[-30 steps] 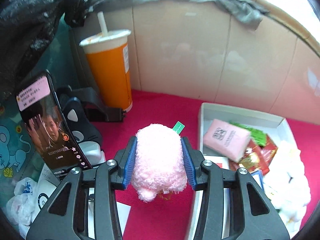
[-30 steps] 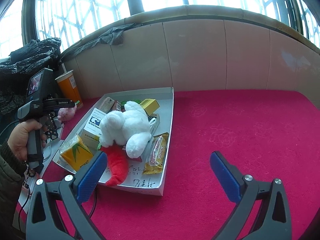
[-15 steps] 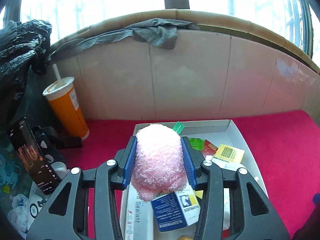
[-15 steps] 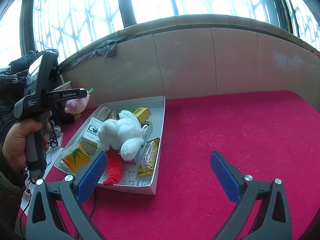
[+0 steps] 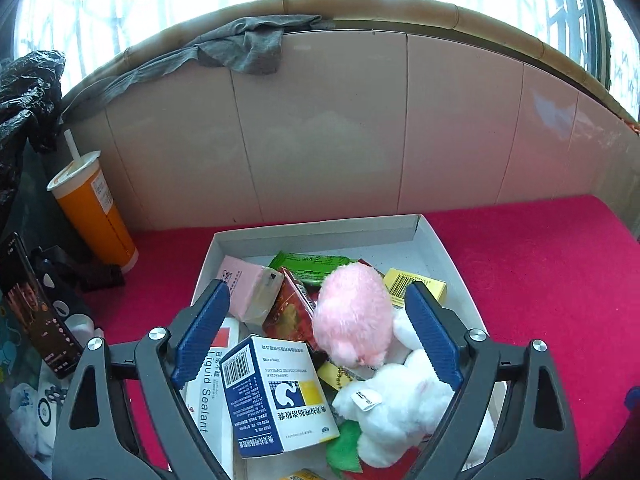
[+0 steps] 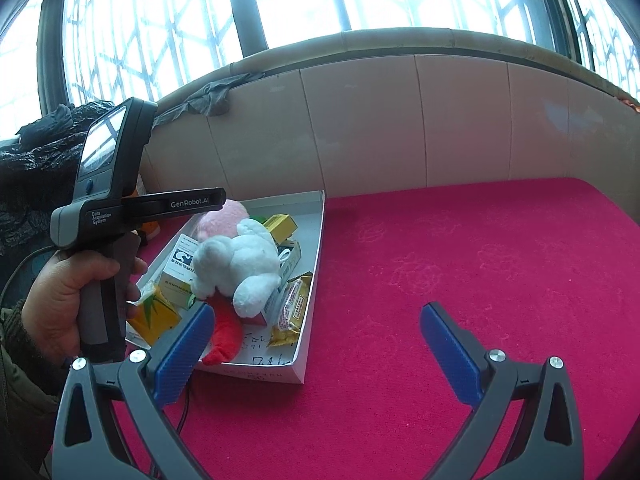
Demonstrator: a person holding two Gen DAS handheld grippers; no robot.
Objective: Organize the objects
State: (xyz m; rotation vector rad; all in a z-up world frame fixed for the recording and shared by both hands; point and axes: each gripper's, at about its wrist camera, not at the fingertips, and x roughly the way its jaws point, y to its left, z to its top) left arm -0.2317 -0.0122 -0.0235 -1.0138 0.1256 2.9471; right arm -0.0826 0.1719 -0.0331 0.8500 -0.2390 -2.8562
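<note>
Left claw [image 5: 316, 334] released, pink plush [image 5: 352, 316] lying between its fingers in white box [image 5: 320, 228]; right claw [image 6: 316, 350] released

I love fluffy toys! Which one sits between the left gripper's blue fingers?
The pink plush toy, lying loose in the white box. The white plush lies lower, nearer the camera.

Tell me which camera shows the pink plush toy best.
The left wrist view: the pink plush toy lies in full sight in the white box, between the open left gripper fingers. The right wrist view shows only its top behind the white plush.
</note>
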